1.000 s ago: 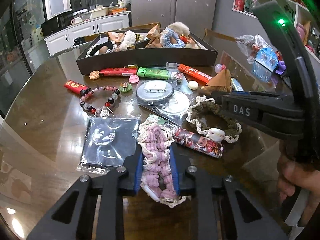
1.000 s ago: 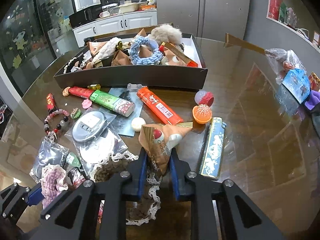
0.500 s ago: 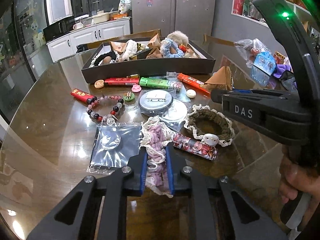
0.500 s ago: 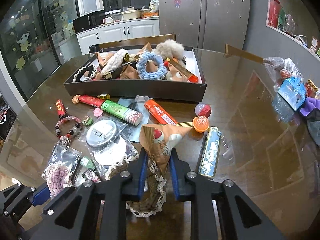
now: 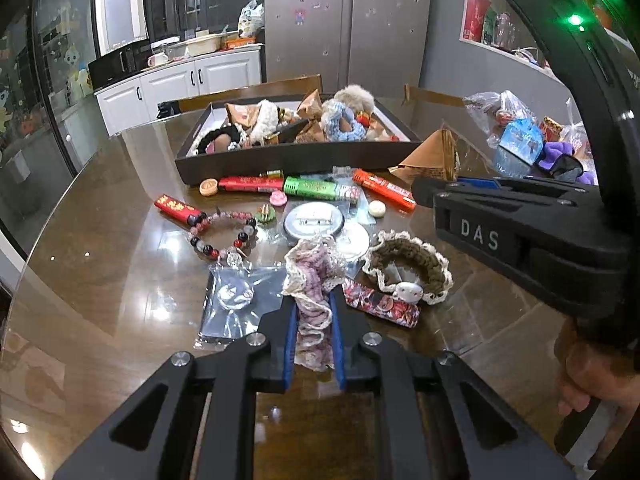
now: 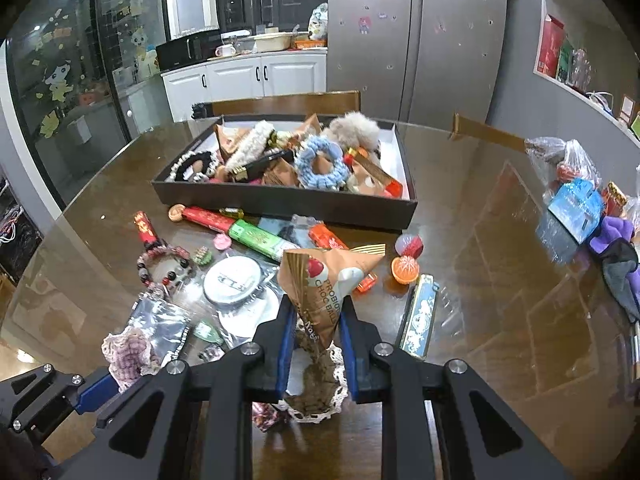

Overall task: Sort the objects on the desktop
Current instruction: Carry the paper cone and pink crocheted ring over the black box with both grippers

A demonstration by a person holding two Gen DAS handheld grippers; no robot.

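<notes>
The pink crocheted scrunchie [image 5: 314, 280] is pinched between the blue pads of the left claw [image 5: 313, 320], bunched up, its lace edge drooping out below the pads, seemingly lifted off the counter [image 5: 120, 280]. Beside it, the right claw [image 6: 316, 320] is closed on a brown cone-shaped chocolate-ball packet [image 6: 326, 280], held point down above the olive lace-trimmed scrunchie [image 5: 408, 268].

Both loads presumably belong in the dark tray [image 6: 280, 198] at the far side, which is already heaped with scrunchies and packets. What worries me is the scrunchie's floppiness: the loose lace could snag the floral tube [image 5: 380, 304] or the clear plastic bag [image 5: 236, 300] just beside it and drag them along. The packet is gripped only near its narrow tip, so I'd guess it could twist or slip out if swung fast.

The two claws are close together, the right one's body looming just to the right of the left one's path, so moving forward together risks a knock. Between them and the tray lies a thick scatter: bead bracelet [image 5: 224, 236], round tin in a bag [image 5: 314, 220], green tube [image 5: 316, 189], orange tube [image 5: 384, 190]. Going over needs height, and the tray's front wall must be cleared too. To the right of the clutter the counter shows bare glass; the left edge curves away, with open room before it.
</notes>
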